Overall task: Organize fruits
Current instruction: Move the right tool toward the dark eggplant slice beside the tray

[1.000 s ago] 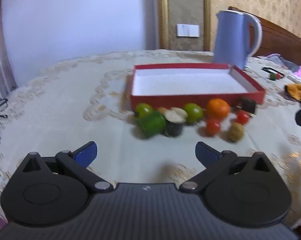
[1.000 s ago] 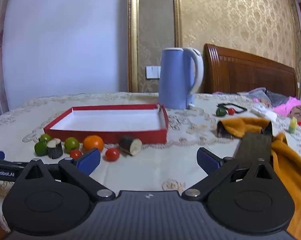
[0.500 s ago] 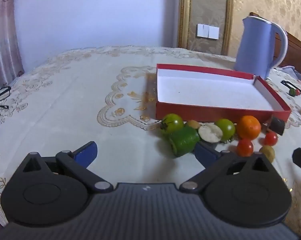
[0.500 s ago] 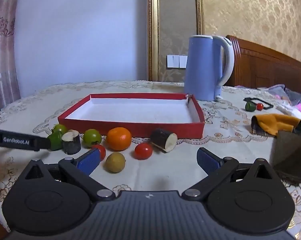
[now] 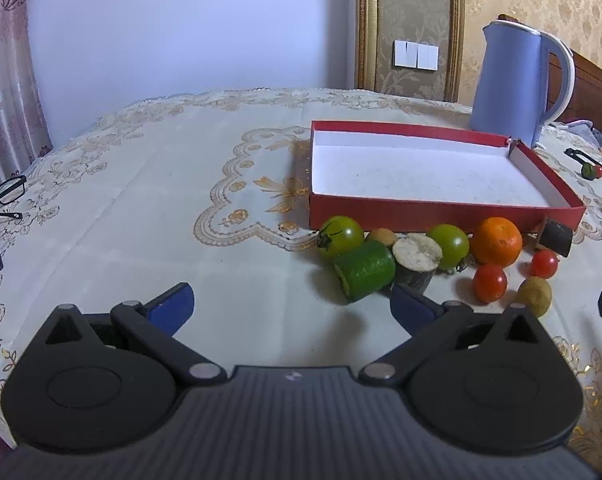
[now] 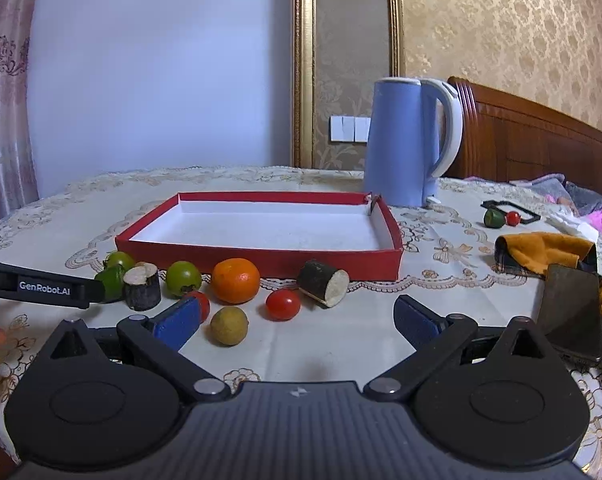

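Fruits (image 5: 495,241) sit outside red box (image 5: 441,212); my left tool (image 5: 291,303) spread, empty, should center on green chunk (image 5: 365,270) before closing.

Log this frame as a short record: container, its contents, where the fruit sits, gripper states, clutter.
container: red tray, white inside
contents: nothing in it
fruit: in a loose row on the tablecloth in front of the tray, including an orange, green tomatoes, red tomatoes and a cucumber piece
left gripper: open, holding nothing, just short of the cucumber piece
right gripper: open, holding nothing
clutter: blue kettle behind the tray, glasses, yellow cloth
progress: no fruit placed yet
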